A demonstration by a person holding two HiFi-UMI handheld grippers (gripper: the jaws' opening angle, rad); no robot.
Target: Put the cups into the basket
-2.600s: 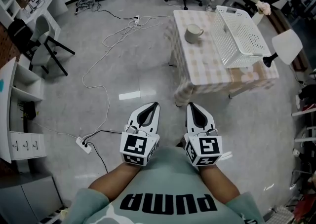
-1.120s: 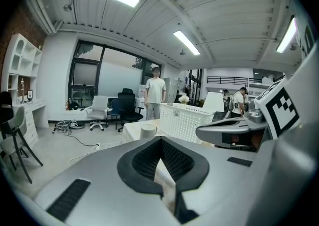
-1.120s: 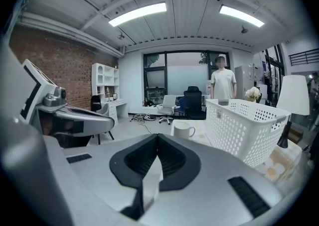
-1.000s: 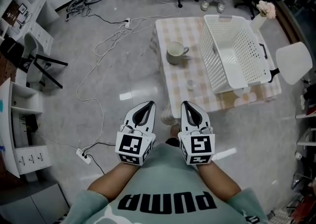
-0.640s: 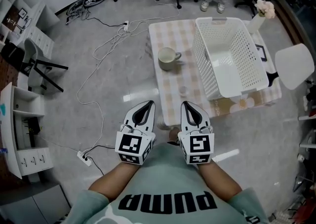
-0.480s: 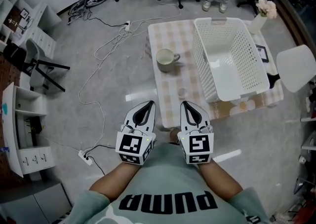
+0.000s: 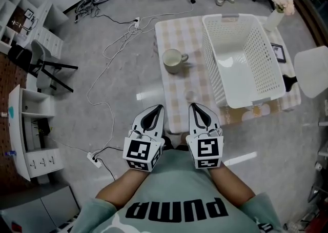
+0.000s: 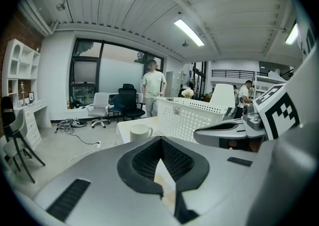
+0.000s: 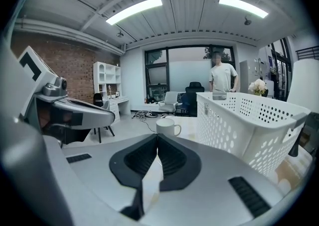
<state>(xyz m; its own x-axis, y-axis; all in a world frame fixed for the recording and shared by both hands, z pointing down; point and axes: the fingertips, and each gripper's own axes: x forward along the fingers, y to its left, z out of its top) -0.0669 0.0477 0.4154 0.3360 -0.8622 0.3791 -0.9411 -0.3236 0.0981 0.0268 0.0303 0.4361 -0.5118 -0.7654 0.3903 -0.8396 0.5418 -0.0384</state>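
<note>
Cup [image 7: 174, 60]: one, cream-white and glazed-looking, round-bodied with a loop handle turned toward picture right. It stands upright, mouth open, and appears empty. Location: upper centre of the head view, on the table [image 7: 177, 80], near the left side of the basket [image 7: 211, 57] but apart from it.

Small pale item [image 7: 190, 95]: on the cloth below the cup, nearer the table's near edge. It is too small to tell whether it is a second cup.

Basket: white plastic, rectangular, with walls perforated in a regular grid, a smooth solid floor and a thick rim. Nothing shows inside. It takes up the right half of the table.

Table: low, draped in a pale beige-and-white checked cloth.

Left gripper [image 7: 160, 108]: lower centre of the head view. Its jaws are closed tip to tip with nothing between them. Pale grey shell, black ribbed pads.

Right gripper [image 7: 193, 105]: just beside the left one, likewise closed and empty. Both sit at the table's near edge, well short of the cup.

Progress, as judged: nothing done yet. The cup is not yet grasped and the basket is bare. Remaining: reach, open the jaws, grip the cup, lift it over the perforated wall and set it inside. The same applies to the small item if it proves to be a cup.
</note>
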